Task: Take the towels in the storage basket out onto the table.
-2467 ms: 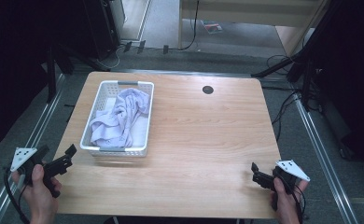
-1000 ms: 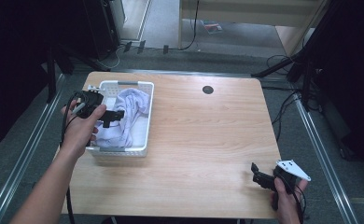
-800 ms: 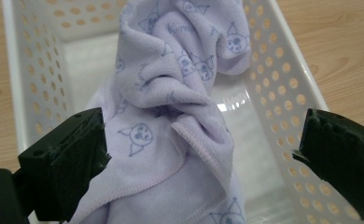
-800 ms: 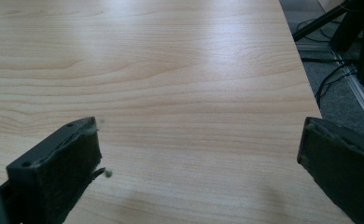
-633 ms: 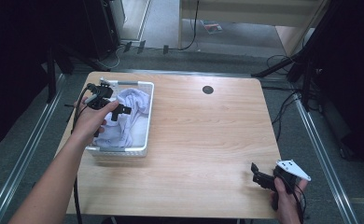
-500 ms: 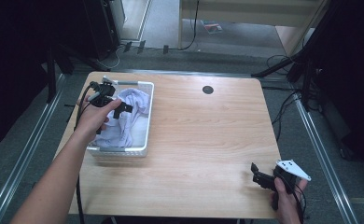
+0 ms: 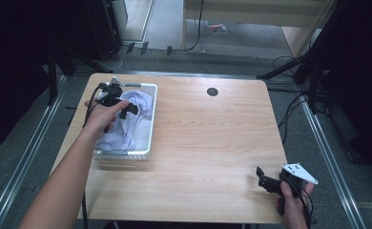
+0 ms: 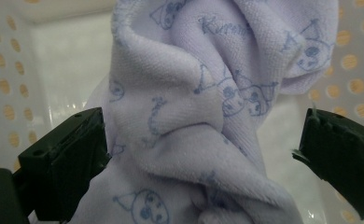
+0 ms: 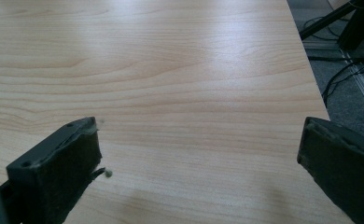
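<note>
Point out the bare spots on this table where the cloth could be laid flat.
The widest bare patch runs from the white basket rightward to the table edge, below the dark round hole. The near strip in front of the basket is narrower. Crowded: the basket, with the lilac cloth and left gripper, and the near right corner by the right gripper.

A pale lilac towel [image 8: 189, 116] printed with small blue cartoon faces lies crumpled in a white basket [image 7: 147, 125]. The perforated basket stands at the counter's [image 7: 212, 138] far left.
</note>
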A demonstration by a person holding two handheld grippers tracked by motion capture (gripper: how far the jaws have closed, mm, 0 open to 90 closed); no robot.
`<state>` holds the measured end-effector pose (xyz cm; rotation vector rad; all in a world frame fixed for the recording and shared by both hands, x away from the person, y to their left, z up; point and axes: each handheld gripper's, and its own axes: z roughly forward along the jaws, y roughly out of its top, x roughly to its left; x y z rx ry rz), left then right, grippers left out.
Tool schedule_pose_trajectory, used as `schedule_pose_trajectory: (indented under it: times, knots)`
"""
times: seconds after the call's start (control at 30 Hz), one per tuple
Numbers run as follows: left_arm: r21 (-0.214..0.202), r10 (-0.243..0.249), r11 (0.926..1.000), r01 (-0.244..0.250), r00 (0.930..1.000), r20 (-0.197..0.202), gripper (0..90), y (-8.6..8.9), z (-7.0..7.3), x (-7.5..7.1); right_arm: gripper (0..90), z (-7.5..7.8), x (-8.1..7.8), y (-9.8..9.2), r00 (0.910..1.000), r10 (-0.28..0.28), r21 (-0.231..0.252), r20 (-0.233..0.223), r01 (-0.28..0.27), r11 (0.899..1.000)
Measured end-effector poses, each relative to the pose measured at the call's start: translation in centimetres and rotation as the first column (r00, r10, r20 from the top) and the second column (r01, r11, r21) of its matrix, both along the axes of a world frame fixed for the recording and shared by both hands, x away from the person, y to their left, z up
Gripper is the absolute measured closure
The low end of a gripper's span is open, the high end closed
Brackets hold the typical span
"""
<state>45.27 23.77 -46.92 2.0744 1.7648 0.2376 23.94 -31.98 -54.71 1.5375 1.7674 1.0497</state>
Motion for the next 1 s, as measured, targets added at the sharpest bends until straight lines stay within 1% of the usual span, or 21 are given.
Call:
schedule_pose_trajectory:
  times: [0.03,0.1,0.23,0.27,0.3,0.33,0.37,0.43,0.53,0.63,0.67,0.77,0.87,0.9,1.0]
  knots:
    - [0.002,0.000,1.0000,0.000,1.0000,-0.008,1.6,0.0,-0.3,0.3,0.0,0.0,0.0,0.0,1.0000,0.002,0.001,-0.001,-0.002,1.000]
    - [0.000,0.000,1.0000,0.000,1.0000,-0.005,1.5,-0.1,-0.5,0.4,0.0,0.0,0.0,0.0,1.0000,0.003,0.002,-0.001,-0.003,1.000]
    - [-0.007,0.012,0.9999,-0.012,0.9994,-0.033,1.5,0.1,-1.2,0.9,0.0,0.0,0.0,0.0,1.0000,0.000,0.005,-0.004,0.000,1.000]
    - [-0.005,0.015,0.9999,-0.015,0.9989,-0.045,1.5,0.2,-1.7,1.1,0.0,0.0,0.0,0.0,1.0000,0.000,0.005,-0.004,0.000,1.000]
    - [-0.004,0.014,0.9999,-0.014,0.9985,-0.053,1.5,0.2,-1.9,1.2,0.0,0.0,0.0,0.0,1.0000,0.001,0.004,-0.002,-0.001,1.000]
    - [-0.004,0.014,0.9999,-0.014,0.9985,-0.053,1.5,0.2,-1.9,1.2,0.0,0.0,0.0,0.0,1.0000,0.001,0.003,-0.002,-0.001,1.000]
    - [-0.006,0.012,0.9999,-0.012,0.9978,-0.065,1.5,0.2,-2.2,1.3,0.0,0.0,0.0,0.0,1.0000,0.001,0.004,-0.002,-0.001,1.000]
    - [-0.003,0.012,0.9999,-0.012,0.9980,-0.062,1.5,0.1,-2.3,1.3,0.0,0.0,0.0,0.0,1.0000,0.001,0.003,-0.002,-0.001,1.000]
    - [0.006,0.015,0.9999,-0.015,0.9974,-0.070,1.5,-0.2,-2.6,1.4,0.0,0.0,0.0,0.0,1.0000,-0.001,0.007,-0.005,0.001,1.000]
    - [0.018,0.018,0.9997,-0.016,0.9964,-0.083,1.5,-0.3,-3.0,1.5,0.0,0.0,0.0,0.0,1.0000,0.000,0.006,-0.003,0.000,1.000]
    - [0.019,0.017,0.9997,-0.016,0.9957,-0.091,1.5,-0.3,-3.2,1.5,0.0,0.0,0.0,0.0,1.0000,0.001,0.006,-0.003,-0.001,1.000]
    - [0.019,0.024,0.9996,-0.022,0.9950,-0.097,1.5,-0.4,-3.6,1.5,0.0,0.0,0.0,0.0,1.0000,0.001,0.009,-0.004,0.000,1.000]
    - [0.039,0.021,0.9991,-0.017,0.9942,-0.106,1.6,-0.6,-4.0,1.4,0.0,0.0,0.0,0.0,1.0000,0.000,0.010,-0.005,0.000,1.000]
    - [0.050,0.015,0.9987,-0.010,0.9933,-0.114,1.5,-0.6,-4.1,1.4,0.0,0.0,0.0,-0.1,1.0000,0.001,0.009,-0.005,-0.001,1.000]
    - [0.092,0.016,0.9957,-0.005,0.9933,-0.114,1.6,-1.2,-4.4,1.4,0.0,0.0,0.0,-0.1,1.0000,0.003,0.008,-0.003,-0.003,1.000]
